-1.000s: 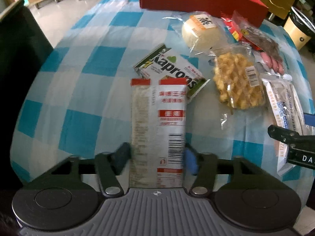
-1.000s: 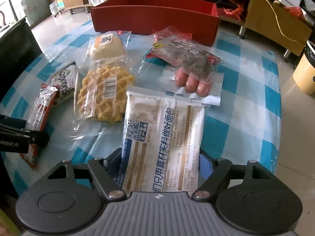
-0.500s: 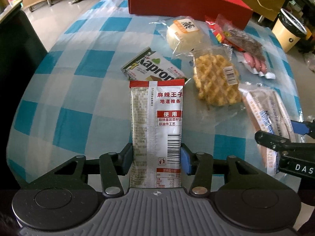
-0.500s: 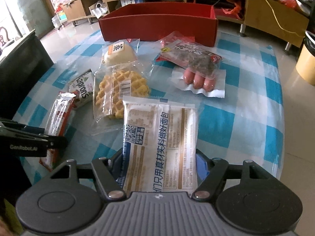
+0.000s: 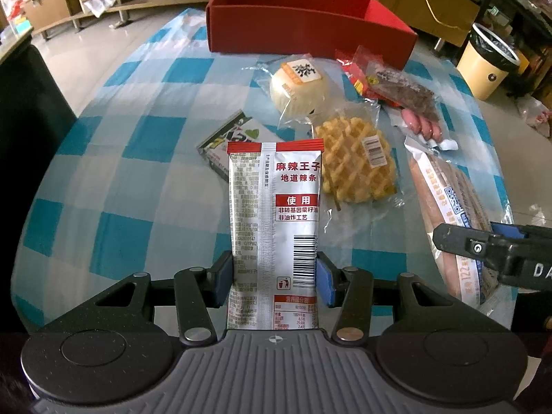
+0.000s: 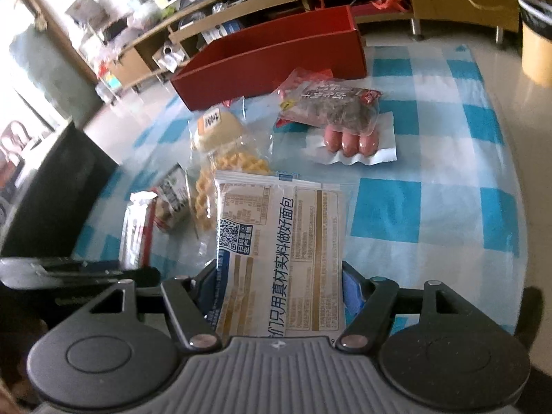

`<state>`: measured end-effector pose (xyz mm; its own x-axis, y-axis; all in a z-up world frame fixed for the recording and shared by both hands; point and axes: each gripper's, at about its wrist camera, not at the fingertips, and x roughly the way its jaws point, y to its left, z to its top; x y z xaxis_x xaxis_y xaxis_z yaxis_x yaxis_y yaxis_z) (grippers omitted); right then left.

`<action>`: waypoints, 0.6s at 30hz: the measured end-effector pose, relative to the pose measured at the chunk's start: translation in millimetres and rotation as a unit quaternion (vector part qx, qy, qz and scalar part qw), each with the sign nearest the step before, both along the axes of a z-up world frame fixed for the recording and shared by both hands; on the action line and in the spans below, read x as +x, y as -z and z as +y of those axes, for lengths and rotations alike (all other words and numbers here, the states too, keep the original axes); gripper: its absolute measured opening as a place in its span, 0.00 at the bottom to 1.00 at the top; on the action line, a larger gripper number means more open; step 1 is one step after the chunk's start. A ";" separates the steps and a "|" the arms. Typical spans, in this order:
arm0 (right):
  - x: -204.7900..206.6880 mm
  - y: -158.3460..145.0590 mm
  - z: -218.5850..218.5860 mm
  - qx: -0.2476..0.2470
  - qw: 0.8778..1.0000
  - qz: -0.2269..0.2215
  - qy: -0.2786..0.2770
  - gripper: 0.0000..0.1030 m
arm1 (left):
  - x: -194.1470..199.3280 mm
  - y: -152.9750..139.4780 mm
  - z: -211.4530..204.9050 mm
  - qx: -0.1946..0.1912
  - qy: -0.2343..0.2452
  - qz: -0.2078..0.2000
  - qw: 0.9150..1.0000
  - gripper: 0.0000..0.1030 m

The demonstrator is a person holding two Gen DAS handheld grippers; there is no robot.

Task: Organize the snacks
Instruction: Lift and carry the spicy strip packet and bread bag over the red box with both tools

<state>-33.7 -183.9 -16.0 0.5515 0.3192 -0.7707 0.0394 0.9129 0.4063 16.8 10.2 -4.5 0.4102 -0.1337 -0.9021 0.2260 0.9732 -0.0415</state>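
Clamping a spicy strip packet, left gripper; right gripper pinches bread pack.

the spicy strip packet is glossy silver foil-like plastic. the bread packet looks matt and printed. the waffle and bun sit in clear, crinkled film. a smooth checked cloth covers the surface. the red box looks matt.
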 end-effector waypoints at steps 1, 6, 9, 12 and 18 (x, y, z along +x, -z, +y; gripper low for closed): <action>0.2 -0.1 -1.7 0.011 1.000 -0.001 0.003 0.66 | 0.0 -0.5 -0.6 0.000 0.001 -0.001 1.000 0.55; 1.7 -3.0 -4.4 0.035 0.999 -0.009 0.005 0.66 | -1.1 -4.7 -2.4 0.001 0.005 -0.014 1.000 0.55; 2.6 -4.7 -4.1 0.042 0.999 -0.013 0.004 0.66 | -1.6 -7.7 -3.4 0.002 0.006 -0.023 1.000 0.55; 3.4 -5.9 -4.2 0.051 0.999 -0.018 0.003 0.66 | -0.8 -10.0 -4.1 0.001 0.007 -0.030 1.000 0.55; 5.1 -7.8 -5.4 0.069 0.997 -0.026 0.003 0.66 | 0.3 -16.4 -5.4 0.001 0.008 -0.047 0.999 0.55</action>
